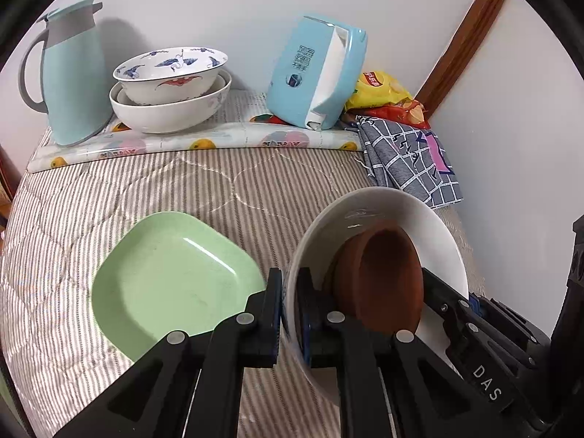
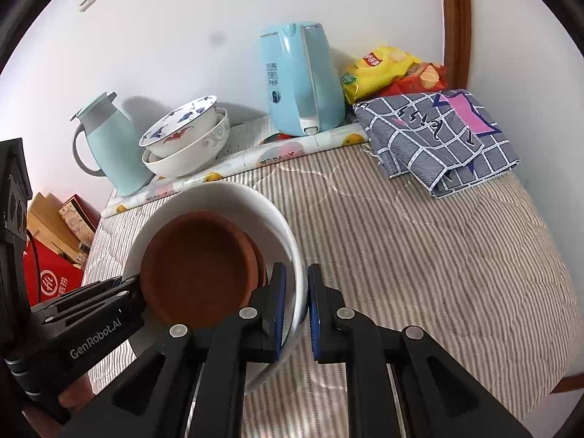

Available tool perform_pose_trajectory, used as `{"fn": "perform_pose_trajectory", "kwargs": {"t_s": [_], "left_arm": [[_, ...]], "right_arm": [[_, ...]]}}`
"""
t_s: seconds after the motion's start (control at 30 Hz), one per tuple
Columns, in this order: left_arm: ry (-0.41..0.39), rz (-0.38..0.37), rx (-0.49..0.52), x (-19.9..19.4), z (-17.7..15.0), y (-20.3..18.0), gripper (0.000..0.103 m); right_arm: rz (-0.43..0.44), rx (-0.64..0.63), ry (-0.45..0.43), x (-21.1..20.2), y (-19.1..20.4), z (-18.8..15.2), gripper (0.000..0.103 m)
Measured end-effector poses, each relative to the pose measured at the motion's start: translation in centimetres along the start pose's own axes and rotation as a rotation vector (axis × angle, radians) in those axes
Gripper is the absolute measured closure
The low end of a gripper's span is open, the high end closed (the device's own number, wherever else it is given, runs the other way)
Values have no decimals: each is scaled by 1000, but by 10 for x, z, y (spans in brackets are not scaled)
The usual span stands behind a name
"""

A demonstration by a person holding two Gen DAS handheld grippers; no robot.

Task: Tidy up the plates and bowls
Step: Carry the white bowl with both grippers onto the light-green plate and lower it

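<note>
A large white bowl (image 1: 383, 211) holds brown clay saucers (image 1: 379, 273), tilted and lifted above the striped cloth. My left gripper (image 1: 290, 310) is shut on the bowl's left rim. My right gripper (image 2: 294, 306) is shut on the bowl's (image 2: 219, 197) opposite rim, beside the saucers (image 2: 197, 270). A pale green square plate (image 1: 171, 277) lies on the cloth left of the bowl. Two stacked bowls, a crane-patterned one (image 1: 171, 69) inside a white one (image 1: 171, 109), stand at the back; they also show in the right wrist view (image 2: 186, 138).
A mint thermos jug (image 1: 69, 76) stands back left, a blue kettle (image 1: 317, 73) back centre on a fruit-print mat (image 1: 204, 142). Snack bags (image 1: 387, 95) and a folded checked cloth (image 1: 412, 153) lie back right. The wall is close on the right. Boxes (image 2: 54, 255) sit beyond the table's left edge.
</note>
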State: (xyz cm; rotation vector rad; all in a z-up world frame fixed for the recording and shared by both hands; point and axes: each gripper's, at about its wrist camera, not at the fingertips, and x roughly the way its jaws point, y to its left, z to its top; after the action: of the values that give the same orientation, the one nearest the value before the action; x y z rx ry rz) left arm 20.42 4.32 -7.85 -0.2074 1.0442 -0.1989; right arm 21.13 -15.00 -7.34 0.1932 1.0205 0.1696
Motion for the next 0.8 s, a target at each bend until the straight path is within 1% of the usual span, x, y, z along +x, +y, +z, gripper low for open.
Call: {"fn": "perform_pose_trajectory", "kwargs": {"t_s": [0.17,0.53,0.8], "left_arm": [[9,-5,2,-3,-1,21,94],[7,27,4,-10,-5,61,94],[4,55,-5,-13,-7,78,94]], "right_arm": [[-3,11,0,4,16,-5,92],[25,13,3,16,56,-17,92],[45,3,10,24,71,-19,92]]}}
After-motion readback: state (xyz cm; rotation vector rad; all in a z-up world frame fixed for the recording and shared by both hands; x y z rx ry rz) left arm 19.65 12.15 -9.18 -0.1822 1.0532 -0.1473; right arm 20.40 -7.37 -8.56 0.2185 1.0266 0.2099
